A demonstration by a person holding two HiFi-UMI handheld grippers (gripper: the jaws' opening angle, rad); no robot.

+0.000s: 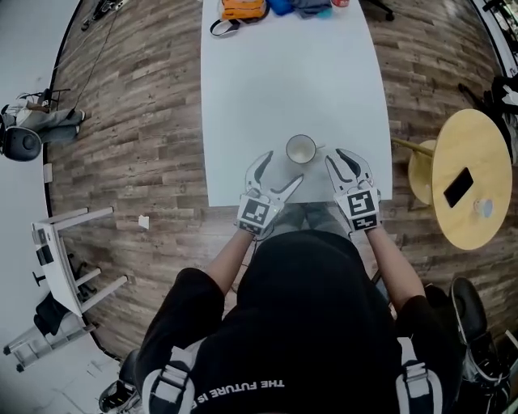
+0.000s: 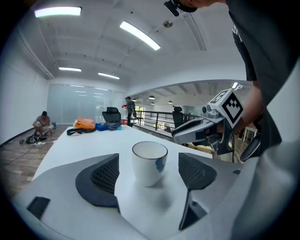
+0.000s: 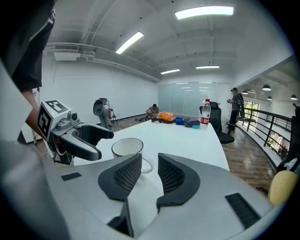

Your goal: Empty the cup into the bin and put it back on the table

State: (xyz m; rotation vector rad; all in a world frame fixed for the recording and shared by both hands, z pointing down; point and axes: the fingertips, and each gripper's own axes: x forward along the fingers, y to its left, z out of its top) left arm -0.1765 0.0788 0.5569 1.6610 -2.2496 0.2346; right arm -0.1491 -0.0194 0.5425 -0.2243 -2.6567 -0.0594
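Observation:
A white cup (image 1: 301, 149) with a blue mark (image 2: 160, 164) stands upright near the front edge of the white table (image 1: 283, 89); from above its inside looks bare. My left gripper (image 1: 279, 168) is open around the cup (image 2: 149, 161), with a gap between each pad and the cup wall. The cup rests on the table. My right gripper (image 1: 341, 160) hovers just right of the cup (image 3: 126, 147), its jaws a narrow gap apart with nothing between them (image 3: 149, 174). The cup's handle points toward it. No bin is in view.
An orange bag (image 1: 243, 8), blue items and a bottle (image 3: 205, 114) lie at the table's far end. A round wooden table (image 1: 471, 178) with a phone (image 1: 458, 187) stands at the right, a stool (image 1: 421, 171) beside it. A white frame (image 1: 61, 267) lies on the floor at the left.

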